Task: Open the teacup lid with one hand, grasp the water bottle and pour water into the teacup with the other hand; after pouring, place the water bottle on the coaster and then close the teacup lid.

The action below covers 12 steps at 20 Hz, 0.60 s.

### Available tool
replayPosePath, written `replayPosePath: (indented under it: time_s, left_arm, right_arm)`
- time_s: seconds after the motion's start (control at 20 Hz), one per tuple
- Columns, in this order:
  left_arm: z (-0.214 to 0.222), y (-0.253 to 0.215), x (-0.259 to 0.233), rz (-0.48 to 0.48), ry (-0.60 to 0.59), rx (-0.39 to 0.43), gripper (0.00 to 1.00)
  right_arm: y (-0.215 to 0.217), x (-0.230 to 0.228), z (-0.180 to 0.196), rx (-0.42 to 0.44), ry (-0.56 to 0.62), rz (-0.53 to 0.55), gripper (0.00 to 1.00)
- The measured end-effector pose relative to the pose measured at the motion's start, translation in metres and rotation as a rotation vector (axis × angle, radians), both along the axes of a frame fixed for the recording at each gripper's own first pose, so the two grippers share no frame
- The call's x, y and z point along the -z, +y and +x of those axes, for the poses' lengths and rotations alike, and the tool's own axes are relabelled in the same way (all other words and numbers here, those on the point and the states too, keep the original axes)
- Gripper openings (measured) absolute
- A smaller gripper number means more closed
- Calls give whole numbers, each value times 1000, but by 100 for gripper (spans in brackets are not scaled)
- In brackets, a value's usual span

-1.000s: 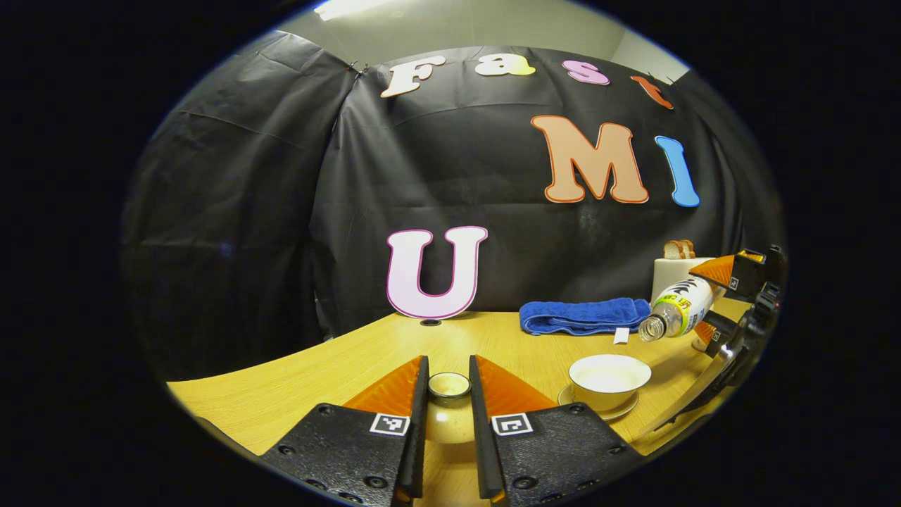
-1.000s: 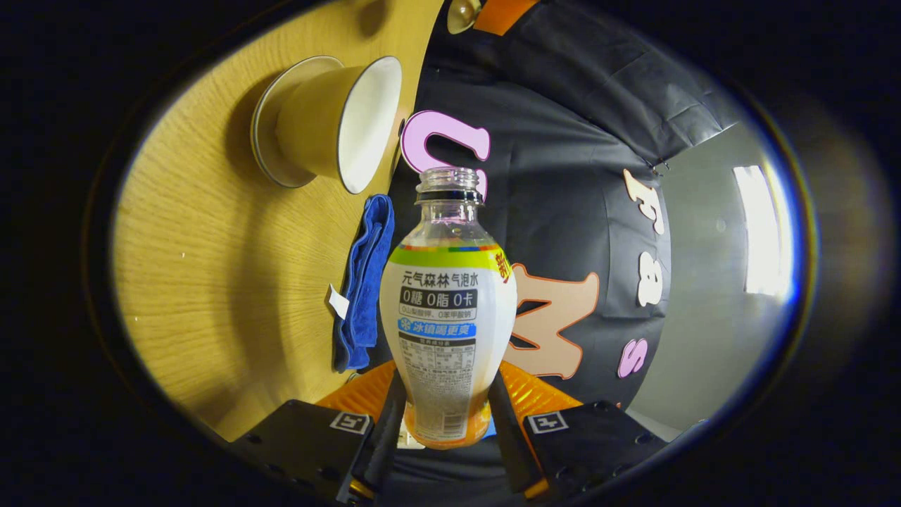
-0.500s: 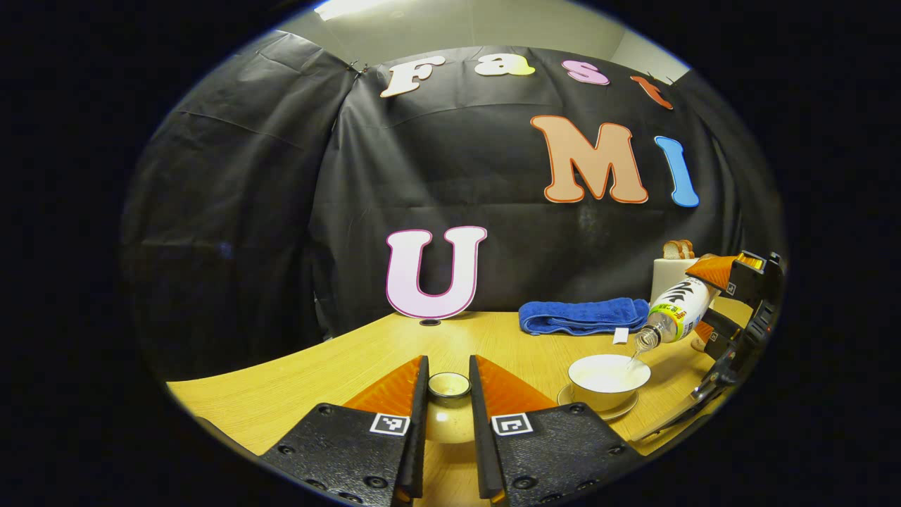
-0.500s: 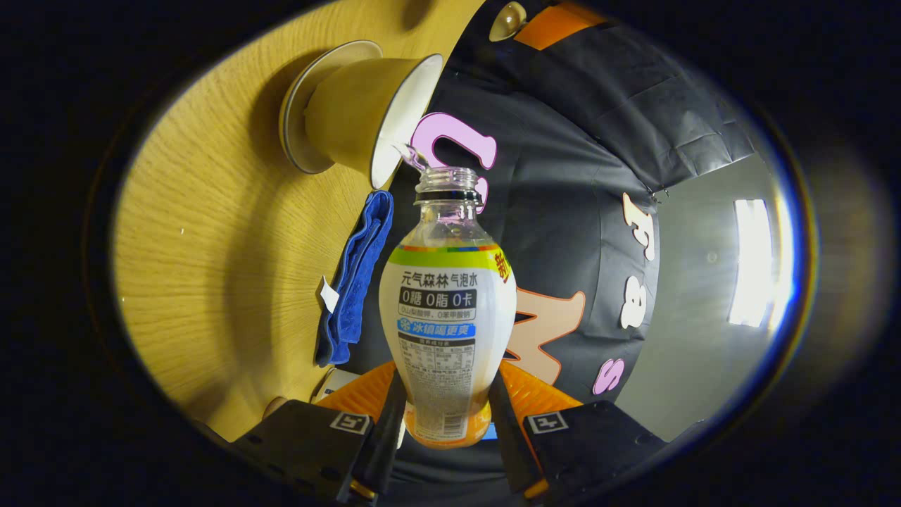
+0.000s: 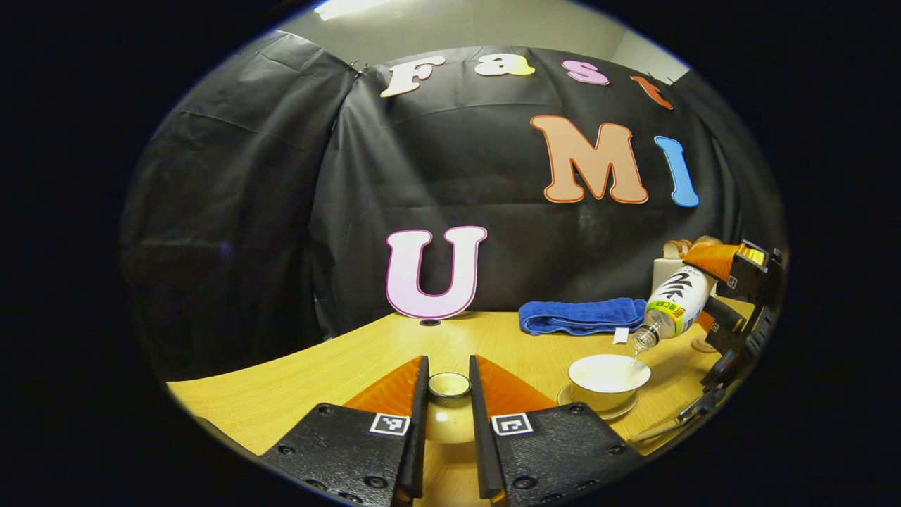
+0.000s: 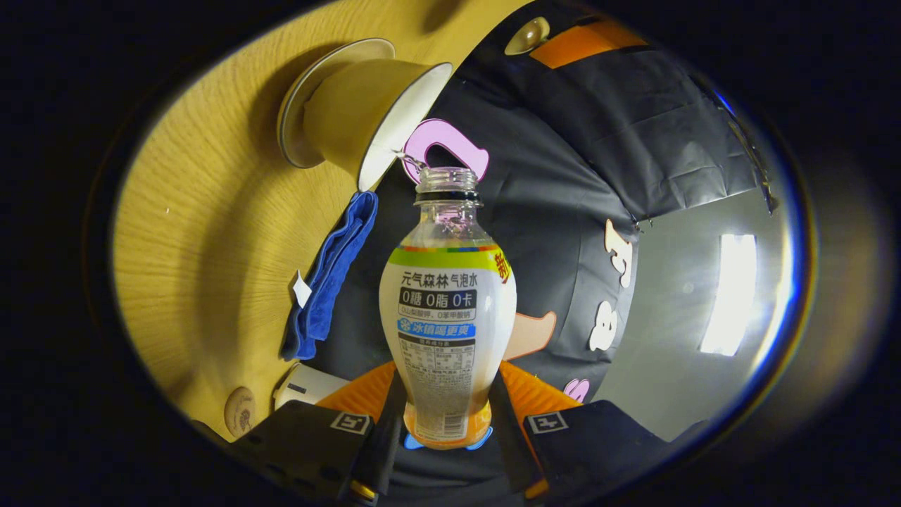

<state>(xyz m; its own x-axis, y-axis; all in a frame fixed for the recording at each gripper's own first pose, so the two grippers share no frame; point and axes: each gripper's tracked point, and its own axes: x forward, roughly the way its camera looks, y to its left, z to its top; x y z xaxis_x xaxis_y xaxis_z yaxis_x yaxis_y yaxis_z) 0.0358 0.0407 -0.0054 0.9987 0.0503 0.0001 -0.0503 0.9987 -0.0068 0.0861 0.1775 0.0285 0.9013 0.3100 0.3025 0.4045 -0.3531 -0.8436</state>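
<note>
Right tool (image 6: 442, 429): we had its two fingers clamped on the lower body of the clear plastic water bottle with a white printed label (image 6: 448, 310); in the left gripper view this tool (image 5: 732, 296) held the bottle (image 5: 672, 303) tipped neck-down over the cup.
Left tool (image 5: 448, 401): we kept it nearly closed, its fingers pinching the small round knob of the cream ceramic teacup lid (image 5: 449, 386), held low over the wooden desk (image 5: 352, 366), well left of the cup.
Teacup: the cream ceramic teacup (image 5: 609, 377) stood uncovered on its saucer (image 5: 563, 398); a thin stream ran from the bottle mouth onto its inner rim (image 6: 401, 151).
Done: lid off, bottle grasped, pouring under way, we judged.
Left: finish the pour, stand the bottle on the small round wooden coaster (image 6: 240, 410), close the lid.
Nearby: a folded blue towel (image 5: 583, 315) lay behind the cup.
</note>
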Motion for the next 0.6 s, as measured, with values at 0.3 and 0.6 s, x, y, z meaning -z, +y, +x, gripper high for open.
replayPosePath:
  time_s: [0.3,0.6]
  left_arm:
    - [0,0,0,0,0,0,28]
    - [1,0,0,-1,1,0,28]
  right_arm:
    - [12,-7,-6,-30,-35,-34,65]
    - [14,-3,-5,-38,-41,-61,65]
